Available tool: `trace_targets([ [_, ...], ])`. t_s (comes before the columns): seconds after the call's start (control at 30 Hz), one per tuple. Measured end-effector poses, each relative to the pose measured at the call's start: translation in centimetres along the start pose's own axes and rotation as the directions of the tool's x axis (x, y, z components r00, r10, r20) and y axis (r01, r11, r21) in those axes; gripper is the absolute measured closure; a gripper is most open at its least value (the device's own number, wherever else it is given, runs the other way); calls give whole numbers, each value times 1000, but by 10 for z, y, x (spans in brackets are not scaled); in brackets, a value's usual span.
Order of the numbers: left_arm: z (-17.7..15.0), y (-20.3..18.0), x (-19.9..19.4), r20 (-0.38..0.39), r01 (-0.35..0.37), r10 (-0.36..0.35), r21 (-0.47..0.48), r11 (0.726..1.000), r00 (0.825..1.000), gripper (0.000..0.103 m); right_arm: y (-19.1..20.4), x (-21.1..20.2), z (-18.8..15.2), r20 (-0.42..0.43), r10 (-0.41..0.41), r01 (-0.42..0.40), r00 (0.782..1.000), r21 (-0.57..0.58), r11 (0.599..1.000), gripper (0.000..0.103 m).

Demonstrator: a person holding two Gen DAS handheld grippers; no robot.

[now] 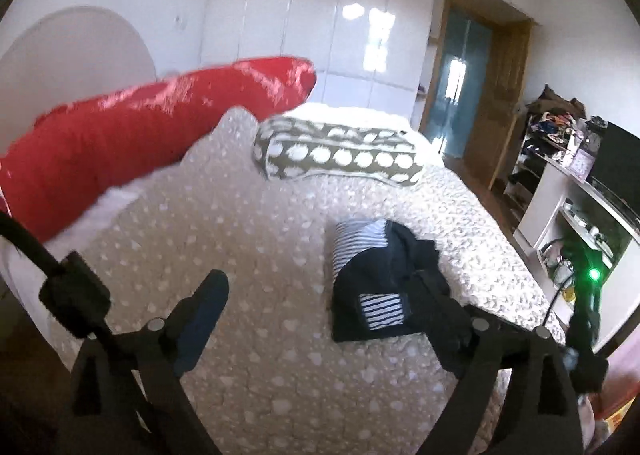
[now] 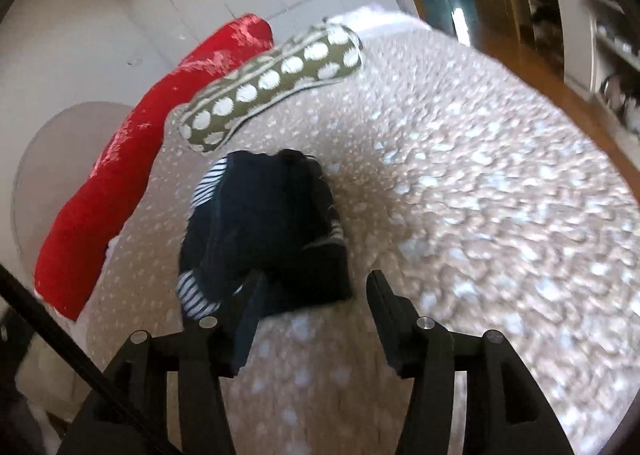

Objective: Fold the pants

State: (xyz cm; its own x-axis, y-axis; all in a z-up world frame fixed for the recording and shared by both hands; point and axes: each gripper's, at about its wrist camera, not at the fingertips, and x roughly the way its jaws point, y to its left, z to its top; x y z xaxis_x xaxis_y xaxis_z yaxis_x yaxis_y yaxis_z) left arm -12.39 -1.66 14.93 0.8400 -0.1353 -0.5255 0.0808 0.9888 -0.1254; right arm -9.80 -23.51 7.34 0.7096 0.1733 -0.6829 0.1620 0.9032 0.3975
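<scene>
1. My left gripper (image 1: 320, 287) has its jaws spread wide and holds nothing; its right finger overlaps the near edge of the pants (image 1: 376, 279) in this view, and I cannot tell whether it touches them.
2. My right gripper (image 2: 316, 291) is likewise wide open and empty, its left finger at the pants' near edge.
3. The pants lie as a compact dark bundle with striped panels on the bed (image 2: 460, 195), short of the spotted pillow (image 2: 276, 83) and the red pillow (image 2: 132, 159) beyond it.
4. Risk: the far end looks bunched, so I judge the fold loose; a brushing finger could drag it open.
5. Risk: both views are blurred, so my depth reading beside the pants is poor.
</scene>
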Motion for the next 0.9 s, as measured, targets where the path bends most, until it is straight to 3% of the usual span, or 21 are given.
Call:
trace_targets([
  [0.07, -1, -5, -6, -6, 6, -6, 14, 1000, 1000, 10, 5, -13, -13, 23, -12, 12, 1000, -1, 1000, 37],
  [0.27, -18, -18, -10, -95, -17, 21, 41, 999, 995, 9, 11, -32, -43, -3, -26, 26, 1000, -15, 1000, 36],
  [0.37, -28, -13, -10, -169, 85, -89, -30, 996, 982, 9, 15, -45, -52, 22, -74, 75, 997, -55, 996, 35],
  [0.47, -35, -12, -9, -214, 132, -148, -86, 988, 966, 8, 16, -60, -59, 50, -100, 104, 994, -82, 991, 31],
  [0.63, -41, -22, -8, -211, 114, -126, -67, 991, 969, 8, 20, -61, -67, 67, -155, 162, 986, -131, 978, 28],
  [0.9, -46, -25, -4, -222, 62, -63, -12, 998, 973, 8, 27, -48, -76, 24, -174, 176, 984, -155, 972, 28],
])
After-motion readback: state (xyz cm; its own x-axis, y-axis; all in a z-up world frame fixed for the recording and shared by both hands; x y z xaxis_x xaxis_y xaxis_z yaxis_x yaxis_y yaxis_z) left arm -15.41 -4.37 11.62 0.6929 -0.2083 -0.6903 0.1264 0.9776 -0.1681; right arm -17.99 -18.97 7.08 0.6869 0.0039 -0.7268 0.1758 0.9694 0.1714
